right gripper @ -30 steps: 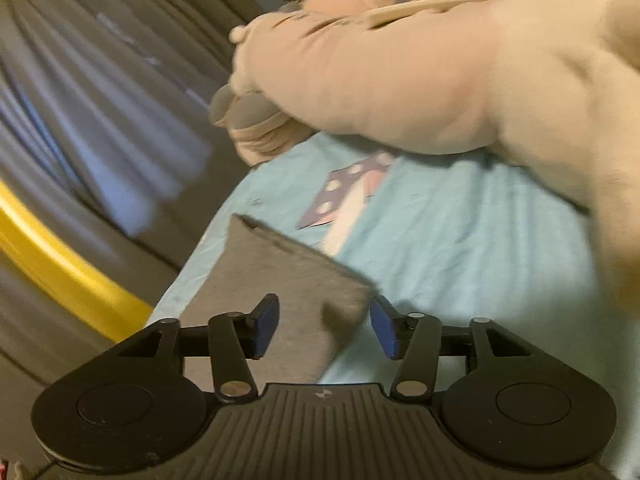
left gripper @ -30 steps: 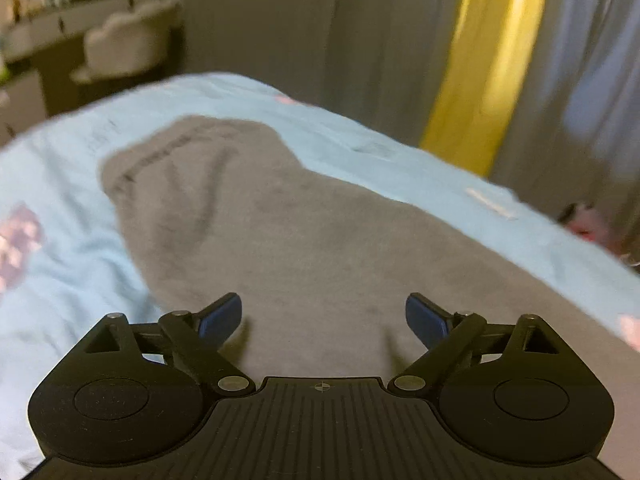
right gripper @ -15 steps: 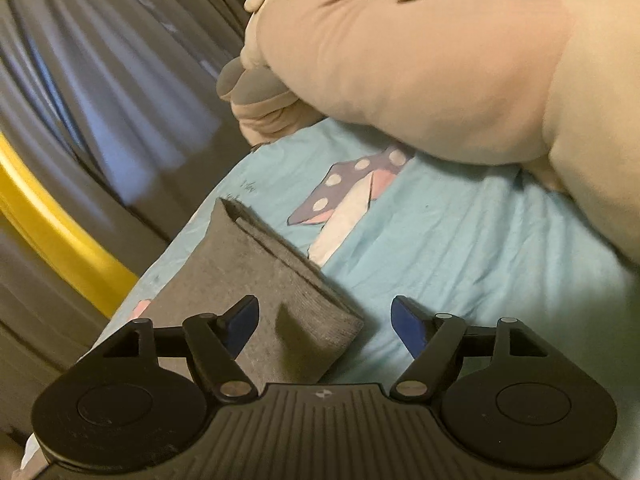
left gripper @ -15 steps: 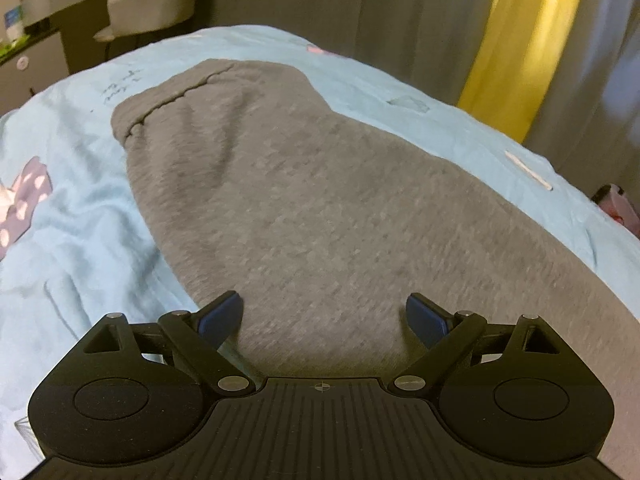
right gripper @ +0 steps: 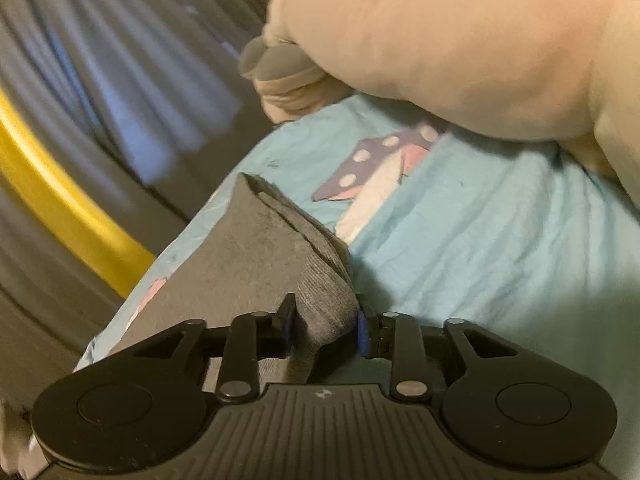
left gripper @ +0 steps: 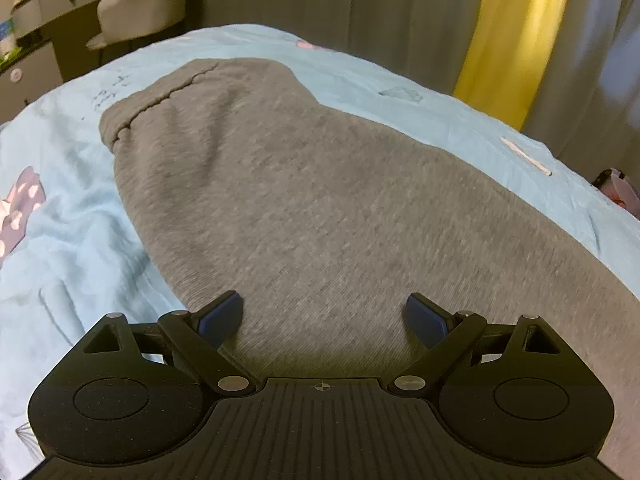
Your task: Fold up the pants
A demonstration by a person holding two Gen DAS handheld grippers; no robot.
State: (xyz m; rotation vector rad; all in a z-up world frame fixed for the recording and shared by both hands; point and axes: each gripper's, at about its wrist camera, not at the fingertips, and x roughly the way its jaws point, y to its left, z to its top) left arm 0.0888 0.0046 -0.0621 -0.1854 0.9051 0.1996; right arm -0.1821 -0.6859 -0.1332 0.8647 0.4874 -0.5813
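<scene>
Grey pants (left gripper: 320, 208) lie spread along a light blue bed sheet (left gripper: 64, 248). Their ribbed end (left gripper: 156, 100) points to the far left in the left wrist view. My left gripper (left gripper: 324, 316) is open, low over the middle of the pants, with cloth between and below its blue pads. In the right wrist view my right gripper (right gripper: 324, 324) is shut on the ribbed corner of the pants (right gripper: 320, 300), bunching the cloth. The rest of that pants end (right gripper: 248, 248) stretches away to the left.
A large beige plush toy (right gripper: 460, 40) lies on the bed just beyond the right gripper. The sheet has a mushroom print (right gripper: 380, 176). Grey and yellow curtains (left gripper: 516, 36) hang past the bed's far edge. A chair (left gripper: 140, 4) and a counter stand at the far left.
My right gripper moved onto the corner of the pants and shut on it; it was open half a second ago. My left gripper stayed open over the pants with its view shifting slightly.
</scene>
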